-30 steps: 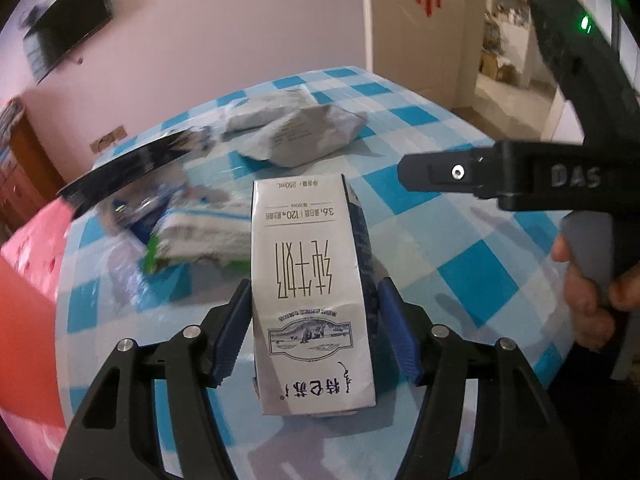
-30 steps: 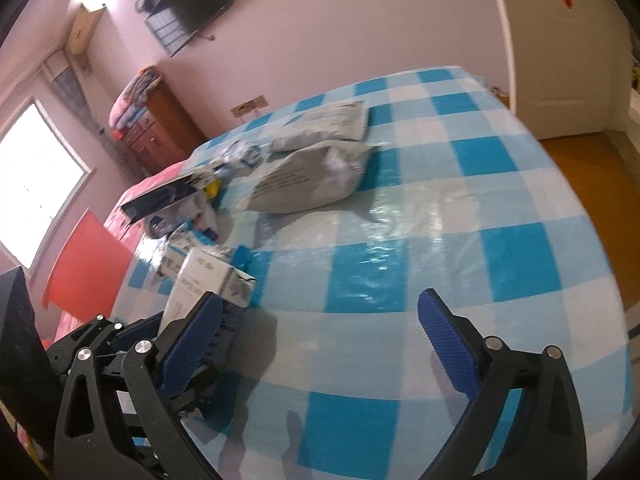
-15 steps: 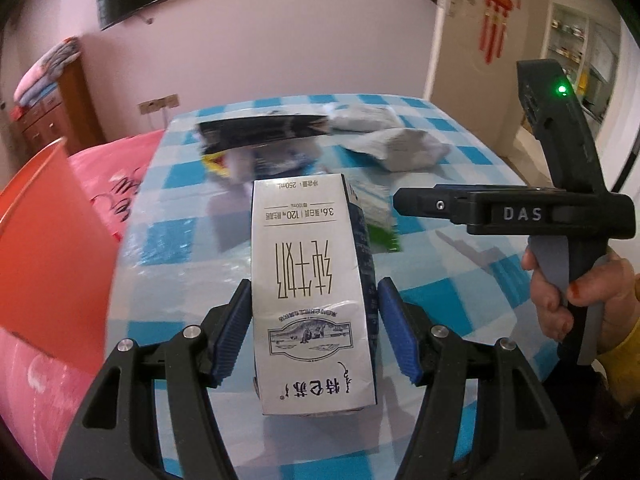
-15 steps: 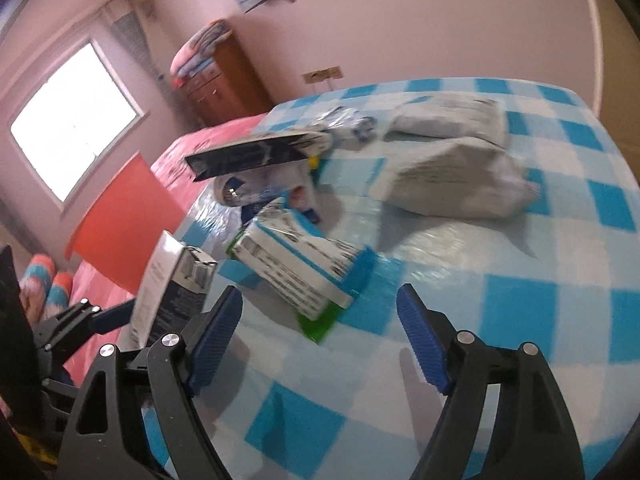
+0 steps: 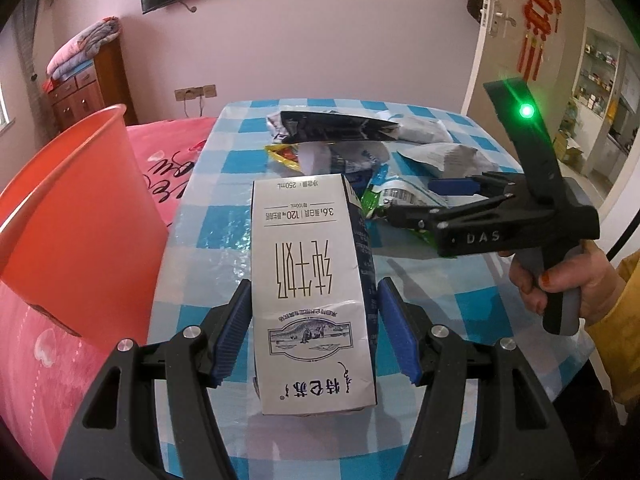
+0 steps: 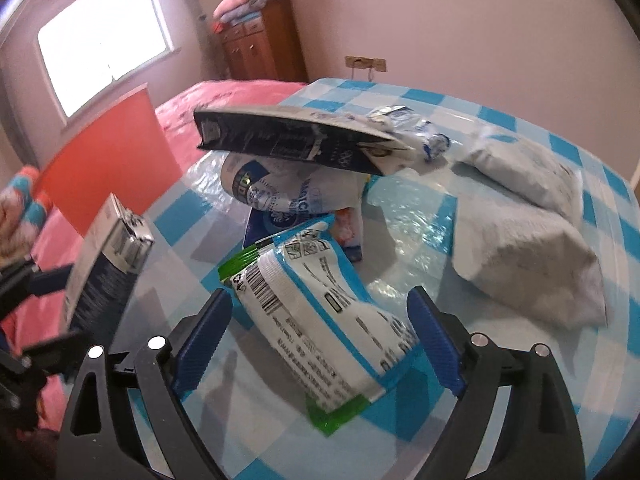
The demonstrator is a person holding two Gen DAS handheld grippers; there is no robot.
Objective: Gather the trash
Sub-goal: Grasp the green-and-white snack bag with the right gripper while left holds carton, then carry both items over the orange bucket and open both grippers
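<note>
The left gripper (image 5: 314,330) clamps a milk carton (image 5: 314,292) above the checked table (image 5: 208,216), its long axis running straight away from the camera. The right gripper (image 6: 320,332), jaws spread, straddles a white wrapper (image 6: 320,308) lying on the table.

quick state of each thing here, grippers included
left gripper: shut on the white milk carton, held off the table
right gripper: open, straddling the white-and-blue snack wrapper
white-and-blue snack wrapper: lying flat on the checked table
orange bucket: upright, open-topped
</note>
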